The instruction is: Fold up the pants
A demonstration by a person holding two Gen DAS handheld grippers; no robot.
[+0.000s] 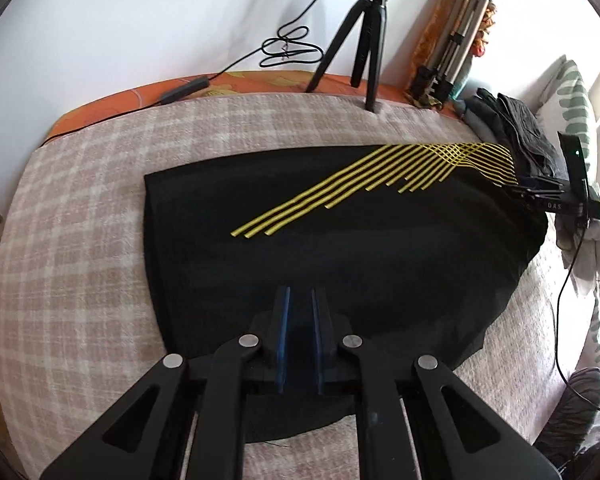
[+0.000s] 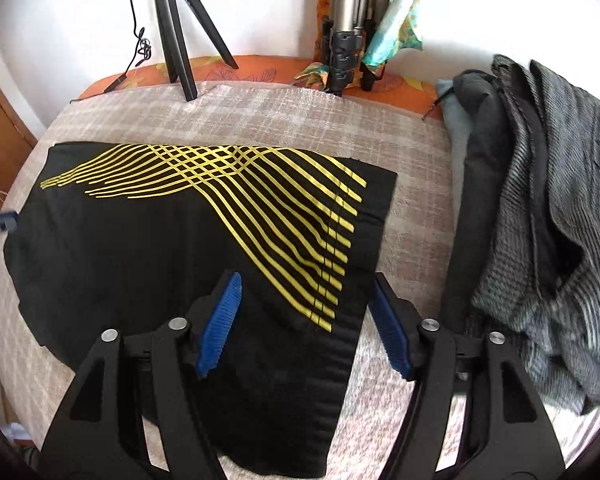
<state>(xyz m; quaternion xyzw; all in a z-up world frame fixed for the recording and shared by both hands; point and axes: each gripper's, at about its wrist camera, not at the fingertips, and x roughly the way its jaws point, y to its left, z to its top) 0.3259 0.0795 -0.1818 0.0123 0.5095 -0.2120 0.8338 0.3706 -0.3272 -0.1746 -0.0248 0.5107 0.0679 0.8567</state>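
**One fold or more already in, and both grippers empty**

One compact black panel is what the pants [image 2: 148, 248] now make: folded over on themselves, lying flat on the checked blanket [image 1: 80, 208] of the bed, yellow stripes [image 2: 260, 216] fanning across the top. The edges look fairly square, so I judge the folding largely done; at most a final halving or some smoothing remains.

The left gripper [image 1: 300, 336] hangs over the near edge of the cloth with its blue pads [image 1: 282, 336] almost together and nothing visibly pinched between them. The right gripper [image 2: 306, 320] stands over the other end, jaws spread wide: one pad above the black fabric, the other just past its side edge over the blanket, holding nothing.

Beyond that edge lies a heap of grey clothes [image 2: 540, 208]. A black tripod [image 1: 364, 40] stands at the far side by the wall.
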